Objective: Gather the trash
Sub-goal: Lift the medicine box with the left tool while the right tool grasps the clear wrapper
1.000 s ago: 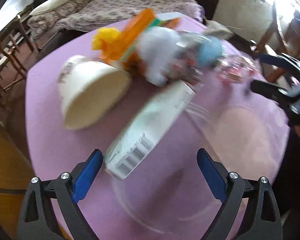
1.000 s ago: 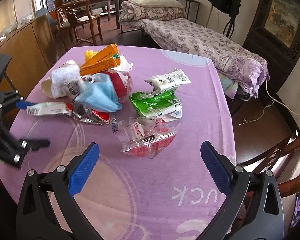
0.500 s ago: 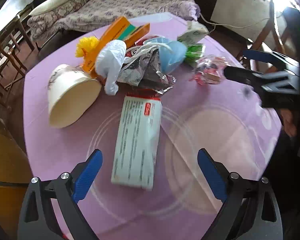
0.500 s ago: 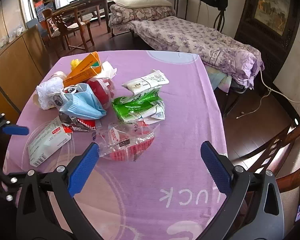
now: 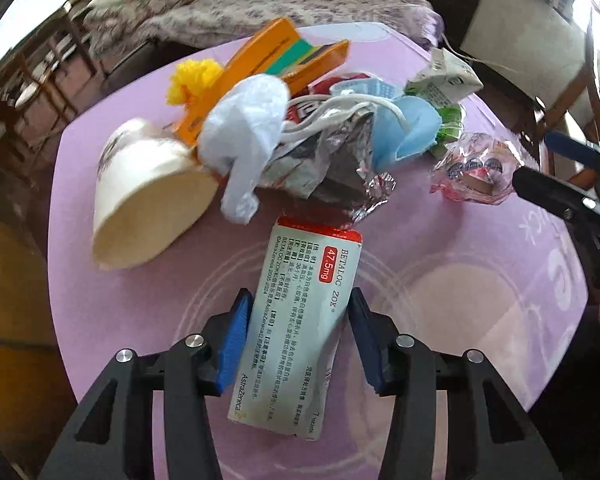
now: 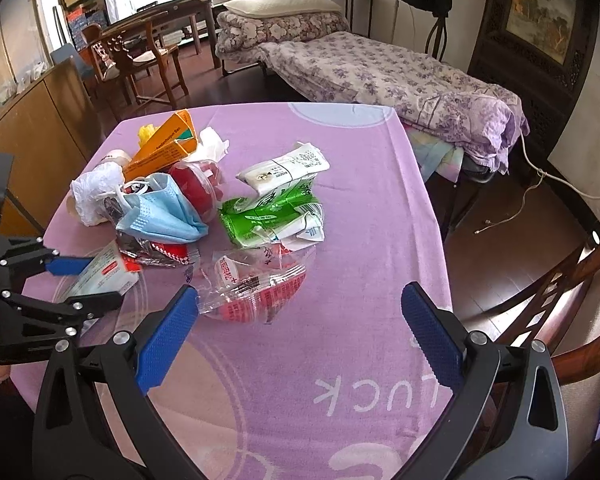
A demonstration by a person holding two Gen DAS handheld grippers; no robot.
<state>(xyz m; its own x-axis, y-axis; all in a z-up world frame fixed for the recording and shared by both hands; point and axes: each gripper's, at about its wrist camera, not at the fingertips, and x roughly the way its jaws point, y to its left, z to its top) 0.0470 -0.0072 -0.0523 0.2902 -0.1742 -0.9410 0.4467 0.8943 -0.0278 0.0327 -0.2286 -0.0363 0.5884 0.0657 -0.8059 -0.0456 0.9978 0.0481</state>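
Note:
A pile of trash lies on a purple tablecloth point(image 6: 360, 208). My left gripper point(image 5: 298, 336) is shut on a white medicine box point(image 5: 300, 320), one blue pad on each long side; the box also shows in the right wrist view point(image 6: 100, 276). Beyond it lie a paper cup point(image 5: 148, 192), a white plastic bag point(image 5: 244, 136), a foil wrapper point(image 5: 332, 168), a blue face mask point(image 5: 408, 128) and an orange carton point(image 5: 260, 56). My right gripper point(image 6: 300, 340) is open and empty, just short of a clear red snack wrapper point(image 6: 256, 284).
A green packet point(image 6: 268, 216) and a white carton point(image 6: 284, 170) lie behind the snack wrapper. A bed point(image 6: 380, 68) stands beyond the table, wooden chairs point(image 6: 140, 60) at the far left, a chair back point(image 6: 572, 280) at the right edge.
My left gripper moved forward over the medicine box and closed its pads on the box's sides. My right gripper edged forward toward the snack wrapper and stayed open.

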